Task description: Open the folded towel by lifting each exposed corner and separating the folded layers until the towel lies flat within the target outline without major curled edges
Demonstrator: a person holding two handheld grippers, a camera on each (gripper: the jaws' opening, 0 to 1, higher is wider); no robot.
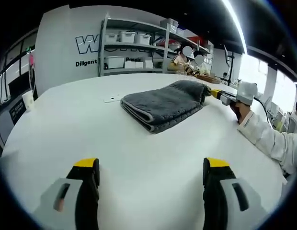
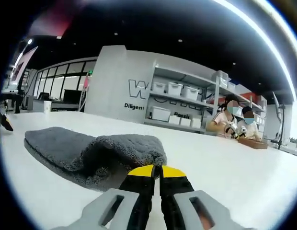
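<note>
A grey towel point(image 1: 160, 105) lies folded in several layers on the white round table point(image 1: 67, 124), its folded edge facing me. My left gripper point(image 1: 151, 167) hovers open over the table's near side, well short of the towel, nothing between its yellow-tipped jaws. At the towel's far right corner is my right gripper point(image 1: 216, 94), held by a person's hand. In the right gripper view the towel point(image 2: 81, 148) humps up just ahead of my right gripper point(image 2: 157, 171), whose jaws are pressed together at the bunched corner.
A small white tag point(image 1: 111, 99) lies left of the towel. A paper cup point(image 1: 28, 99) stands at the table's left edge. A white sleeve point(image 1: 263, 136) rests along the right rim. Shelves with boxes point(image 1: 134, 48) and two seated people point(image 2: 234, 124) are beyond the table.
</note>
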